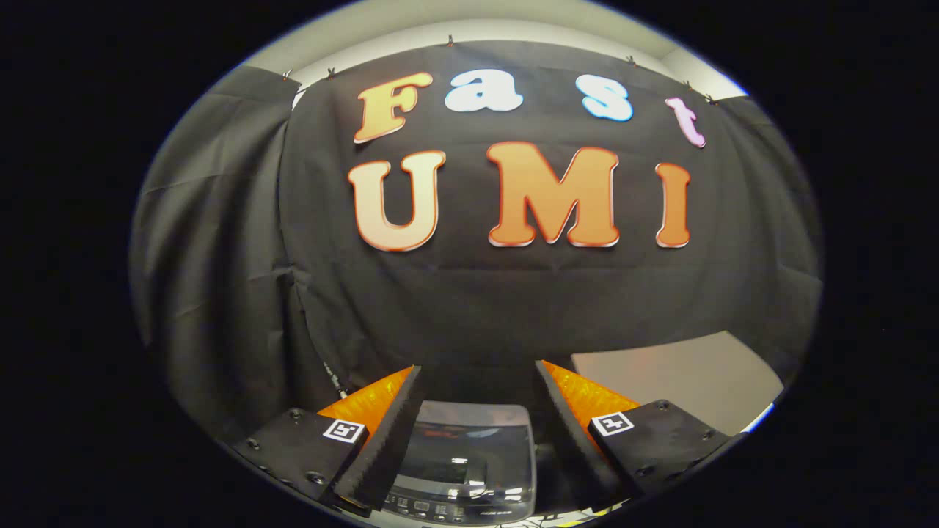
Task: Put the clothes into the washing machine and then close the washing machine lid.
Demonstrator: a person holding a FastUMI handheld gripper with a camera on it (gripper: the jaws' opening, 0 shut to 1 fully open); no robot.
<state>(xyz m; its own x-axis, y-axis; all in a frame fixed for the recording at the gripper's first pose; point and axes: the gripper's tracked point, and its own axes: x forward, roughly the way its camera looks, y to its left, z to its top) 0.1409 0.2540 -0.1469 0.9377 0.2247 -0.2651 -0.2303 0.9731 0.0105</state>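
Washing machine (466, 458): low and near, seen in the gap between the two fingers and just below them; the fingers aim over it toward the booth's black wall, so the machine lies downward and ahead of the tips, not at their level.
Lid (469, 440): a clear, smoky panel with rounded far corners; it looks to lie flat over the tub, though whether it is fully shut I cannot tell.
Control strip (433, 506): a row of small buttons along the machine's near edge, partly hidden behind the left finger.
Long axis: the machine's top runs near to far, roughly in line with the fingers.
Clothes: none to be made out on or beside the machine.
Gripper (477, 370): fingers spread wide apart, nothing between them, touching nothing.
Judgement: the next move calls for tipping the fingers down toward the machine's top.
White board (675, 378): a pale flat surface to the right, beyond the right finger, apart from the machine.
Bench: a sliver with markings shows at the near edge; too little to tell more.
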